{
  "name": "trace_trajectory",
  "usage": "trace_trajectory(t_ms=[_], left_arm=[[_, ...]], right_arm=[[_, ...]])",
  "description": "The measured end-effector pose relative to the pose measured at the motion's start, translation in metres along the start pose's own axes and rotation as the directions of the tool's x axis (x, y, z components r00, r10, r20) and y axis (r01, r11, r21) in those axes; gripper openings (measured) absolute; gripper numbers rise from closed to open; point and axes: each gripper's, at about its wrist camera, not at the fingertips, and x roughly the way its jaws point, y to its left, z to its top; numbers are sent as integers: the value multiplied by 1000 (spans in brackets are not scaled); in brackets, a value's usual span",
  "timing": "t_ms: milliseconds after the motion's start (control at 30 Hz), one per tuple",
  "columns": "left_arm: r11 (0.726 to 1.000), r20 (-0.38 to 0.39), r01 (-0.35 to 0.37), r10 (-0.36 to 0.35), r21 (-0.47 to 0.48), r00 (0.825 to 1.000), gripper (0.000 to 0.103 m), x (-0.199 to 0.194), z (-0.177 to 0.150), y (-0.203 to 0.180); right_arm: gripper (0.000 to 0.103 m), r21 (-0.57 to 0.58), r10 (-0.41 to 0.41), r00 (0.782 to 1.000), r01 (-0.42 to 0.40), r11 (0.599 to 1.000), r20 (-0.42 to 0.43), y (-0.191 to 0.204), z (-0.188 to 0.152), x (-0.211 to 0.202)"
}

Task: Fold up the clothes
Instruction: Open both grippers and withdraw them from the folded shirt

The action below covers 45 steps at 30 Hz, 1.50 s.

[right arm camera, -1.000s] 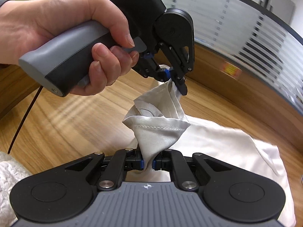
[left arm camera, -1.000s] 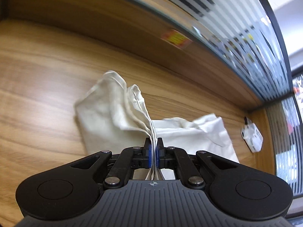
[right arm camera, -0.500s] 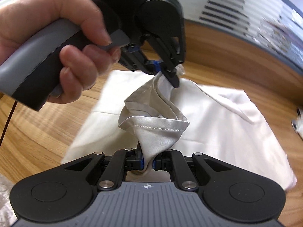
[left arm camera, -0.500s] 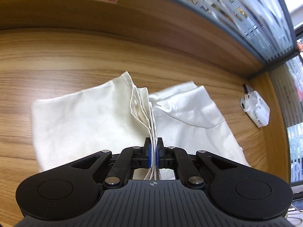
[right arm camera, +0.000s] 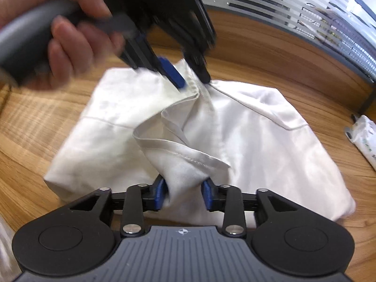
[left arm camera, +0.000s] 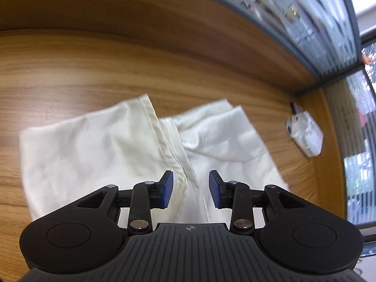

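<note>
A white garment (left arm camera: 98,145) lies folded over on the wooden table (left arm camera: 70,70). My left gripper (left arm camera: 190,188) stands open above its hemmed edge, the blue pads apart with the seam lying loose between them. In the right wrist view the white garment (right arm camera: 246,136) spreads across the table, and my right gripper (right arm camera: 182,193) is open too, a bunched fold of cloth resting slack between its pads. The left gripper (right arm camera: 195,81), held by a hand (right arm camera: 70,47), hovers open over the far hem.
A small white packet (left arm camera: 305,134) lies at the table's right end, also seen as the packet (right arm camera: 364,138) in the right wrist view. A raised wooden rim (left arm camera: 164,23) and a glass partition run along the back. Some white cloth shows at the lower left edge (right arm camera: 4,239).
Both grippers have opened and let go of the garment edges. The cloth they held up has dropped and now lies spread flatter on the table.
</note>
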Motion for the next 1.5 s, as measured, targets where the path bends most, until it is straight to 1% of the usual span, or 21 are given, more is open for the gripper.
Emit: trace_trajectory(t_ms=[100, 133, 267, 400, 467, 633, 733, 800, 900, 933, 1000, 1033, 1067, 1167, 1200, 1233, 1300, 1367, 1400, 1467, 1500], left_arm=[[999, -1, -27, 27, 39, 1000, 39, -17, 2, 9], [996, 1, -53, 53, 67, 999, 39, -22, 2, 13], [985, -3, -116, 117, 127, 993, 39, -35, -4, 28], [982, -16, -147, 150, 121, 989, 40, -41, -9, 46], [978, -18, -163, 166, 130, 986, 40, -42, -11, 53], [963, -16, -204, 210, 174, 978, 40, -44, -10, 68], [958, -21, -204, 212, 201, 977, 41, -45, -7, 76], [952, -22, -195, 206, 238, 978, 44, -45, -6, 81], [904, -22, -217, 242, 367, 970, 44, -43, -8, 83], [878, -17, -219, 250, 427, 968, 45, -43, -11, 82], [813, -5, -220, 264, 539, 964, 46, -43, -16, 80], [793, -5, -214, 264, 570, 964, 47, -42, -18, 79], [767, -6, -205, 263, 608, 965, 48, -42, -20, 79], [698, -8, -178, 254, 693, 967, 50, -42, -27, 80], [689, -9, -174, 253, 704, 967, 51, -42, -28, 81], [664, -13, -160, 248, 730, 969, 51, -43, -30, 82], [630, -13, -153, 251, 761, 968, 51, -44, -32, 84], [566, -11, -139, 253, 813, 968, 52, -44, -33, 86], [548, -10, -136, 255, 825, 967, 52, -45, -33, 87], [481, -2, -134, 272, 866, 962, 53, -45, -32, 90], [460, 1, -135, 280, 878, 960, 56, -46, -31, 90]], right_arm=[[48, 5, -35, 999, 35, 999, -16, -4, -3, -6], [48, 9, -37, 999, 37, 999, -16, -5, -3, -8], [48, 0, -45, 999, 45, 999, 27, -3, 4, -19], [48, -47, -25, 996, 29, 998, 83, 10, 14, -20], [48, -69, -23, 997, 29, 997, 80, 15, 17, -16], [48, -42, -104, 995, 105, 994, 6, 8, 16, 8], [48, -10, -147, 988, 147, 989, -45, 1, 15, 19], [48, 27, -168, 982, 171, 985, -84, -8, 14, 23], [48, 33, -195, 976, 199, 979, -94, -12, 16, 15], [49, 36, -191, 978, 195, 980, -88, -11, 16, 12], [52, 39, -159, 985, 162, 986, -70, -4, 20, 0], [54, 33, -140, 988, 142, 989, -63, 1, 22, -4], [57, 26, -125, 990, 127, 992, -58, 7, 23, -8], [58, -13, -69, 997, 68, 998, -46, 31, 29, -14], [58, -29, -46, 998, 45, 999, -42, 40, 32, -16], [59, -45, -24, 999, 22, 999, -39, 50, 34, -17], [64, -61, 8, 999, -10, 998, -38, 63, 38, -17], [64, -84, 47, 998, -51, 995, -38, 81, 42, -17], [65, -93, 55, 998, -58, 994, -36, 87, 43, -17], [65, -122, 74, 997, -76, 990, -24, 102, 45, -16], [65, -139, 81, 996, -83, 987, -20, 109, 47, -16]])
